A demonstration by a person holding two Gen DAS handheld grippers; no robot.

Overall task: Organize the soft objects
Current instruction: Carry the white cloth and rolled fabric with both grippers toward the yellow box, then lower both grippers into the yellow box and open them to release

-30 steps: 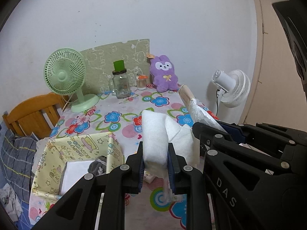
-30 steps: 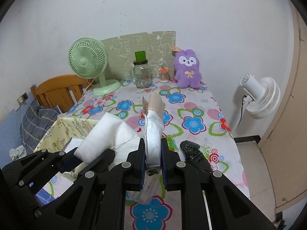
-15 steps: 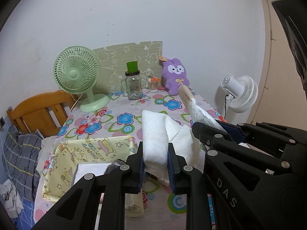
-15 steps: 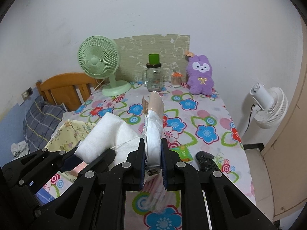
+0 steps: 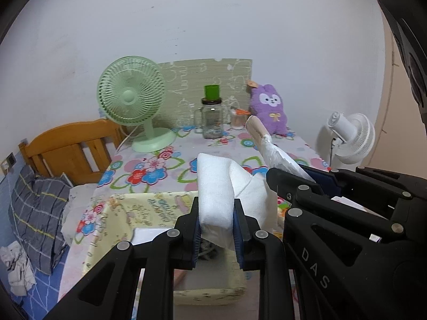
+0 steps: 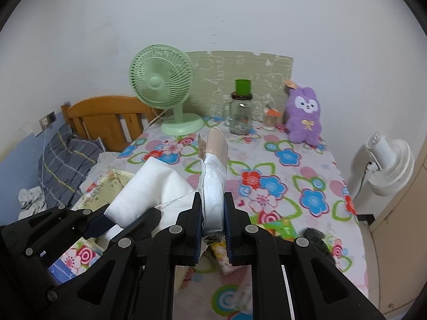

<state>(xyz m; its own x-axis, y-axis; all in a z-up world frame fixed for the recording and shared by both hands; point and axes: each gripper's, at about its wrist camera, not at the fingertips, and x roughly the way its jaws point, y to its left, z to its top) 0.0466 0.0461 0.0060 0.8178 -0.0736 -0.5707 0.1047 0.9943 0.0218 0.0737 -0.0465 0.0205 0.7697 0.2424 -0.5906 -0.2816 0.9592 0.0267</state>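
My left gripper [image 5: 216, 229] is shut on a folded white soft cloth [image 5: 216, 186] and holds it above a yellow fabric box [image 5: 149, 208]. My right gripper [image 6: 212, 221] is shut on a plastic-wrapped packet with a beige end [image 6: 214, 168], held above the floral tablecloth [image 6: 288, 176]. The white cloth also shows in the right wrist view [image 6: 149, 184], left of the packet. The packet shows in the left wrist view [image 5: 269, 146], right of the cloth. A purple plush rabbit [image 6: 305, 118] sits at the table's back right.
A green desk fan [image 6: 165, 85], a glass jar with a green cup on top [image 6: 241, 112] and a small jar [image 6: 269, 118] stand at the back. A black object [image 6: 316, 236] lies front right. A wooden bed frame [image 6: 106, 117] is left; a white fan [image 6: 387, 165] is right.
Both grippers have drawn back and left with their loads; the yellow box now lies right under the left gripper. Both grips are unchanged.
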